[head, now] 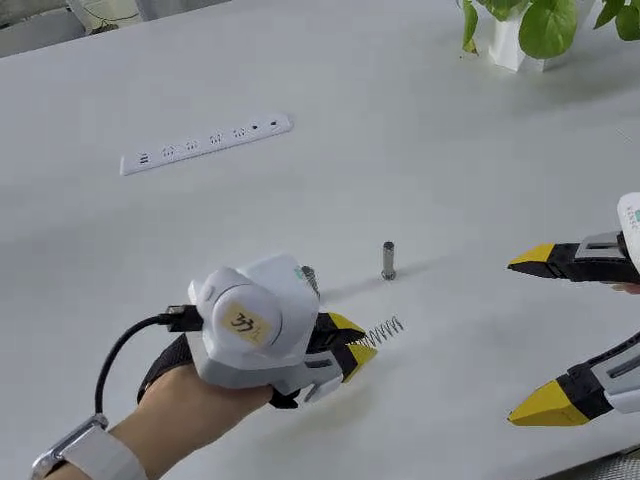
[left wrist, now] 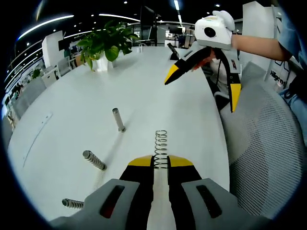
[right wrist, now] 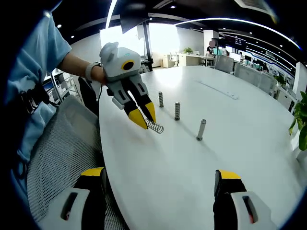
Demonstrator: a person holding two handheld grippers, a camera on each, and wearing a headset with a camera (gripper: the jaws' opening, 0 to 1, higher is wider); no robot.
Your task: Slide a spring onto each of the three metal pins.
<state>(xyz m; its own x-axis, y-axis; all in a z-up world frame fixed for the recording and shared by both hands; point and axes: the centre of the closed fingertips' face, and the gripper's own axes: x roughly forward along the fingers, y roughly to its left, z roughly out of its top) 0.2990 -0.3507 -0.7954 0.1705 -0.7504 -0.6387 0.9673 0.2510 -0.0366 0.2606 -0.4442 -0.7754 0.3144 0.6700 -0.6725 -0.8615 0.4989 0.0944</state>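
Item 1, my left gripper [head: 355, 350]: lower centre of the head view, jaws clamped on one end of the spring [head: 385, 330]. The spring's free end sticks out past my yellow tips, its long axis following the line of the jaws and lying close to level over the tabletop [head: 400, 150]. I cannot tell whether the coil rests on the surface or hangs just above it.

Item 2, bare pin [head: 388, 260]: upright, no spring on it, near the free end of the coil and just above it in the head view. In my left gripper view it stands up and to the left of the coil.

Item 3, two sprung pins [left wrist: 93, 160] and [left wrist: 72, 203]: lower left of my left gripper view, each already wearing its coil. By my count, two of three are done.

Item 4, my right gripper [head: 515, 340]: right edge of the head view, jaws wide apart and holding nothing, well apart from the pin. My left is clearly the nearer one.

Item 5, power strip [head: 205, 143], upper left; potted plant [head: 530, 25], upper right. Neither has a part in the work.

Note on the coming move: pin axis upright, coil axis near level, so I judge the coil must tip upright with its free end over the pin top before it can slide down
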